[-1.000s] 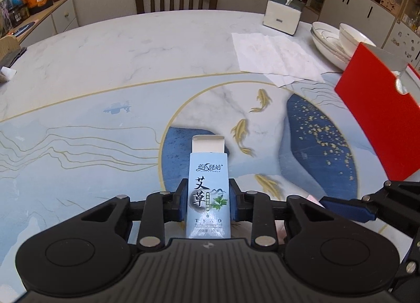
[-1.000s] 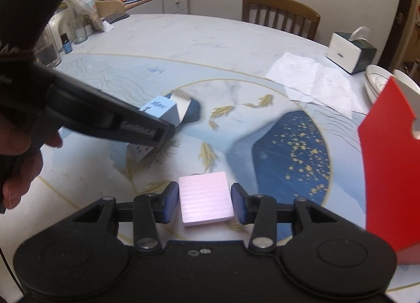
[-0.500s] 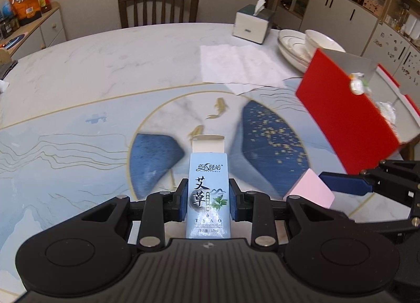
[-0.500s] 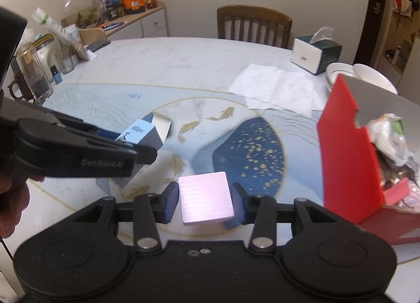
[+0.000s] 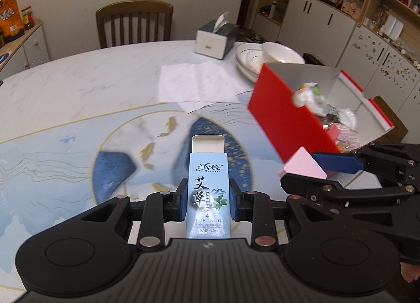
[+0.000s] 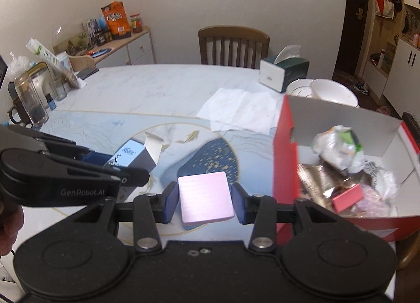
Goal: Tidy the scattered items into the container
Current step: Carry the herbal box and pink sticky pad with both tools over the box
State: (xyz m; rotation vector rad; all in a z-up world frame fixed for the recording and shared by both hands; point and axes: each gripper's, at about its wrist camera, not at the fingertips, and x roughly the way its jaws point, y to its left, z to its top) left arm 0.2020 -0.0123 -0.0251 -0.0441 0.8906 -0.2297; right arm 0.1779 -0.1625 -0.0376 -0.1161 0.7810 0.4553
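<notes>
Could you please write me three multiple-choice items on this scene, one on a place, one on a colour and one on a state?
1. Where is the red box relative to the pink block in the right wrist view?
A. To its right
B. To its left
C. Beneath it

2. What colour is the small carton in the left gripper?
A. Yellow
B. Light blue
C. Black

3. What is the state of the carton's top flap?
A. Taped shut
B. Torn off
C. Open

Answers: 1 A, the box stands right of the block held in the right gripper. 2 B, its printed face is light blue. 3 C, the white flap stands up above the carton.
</notes>
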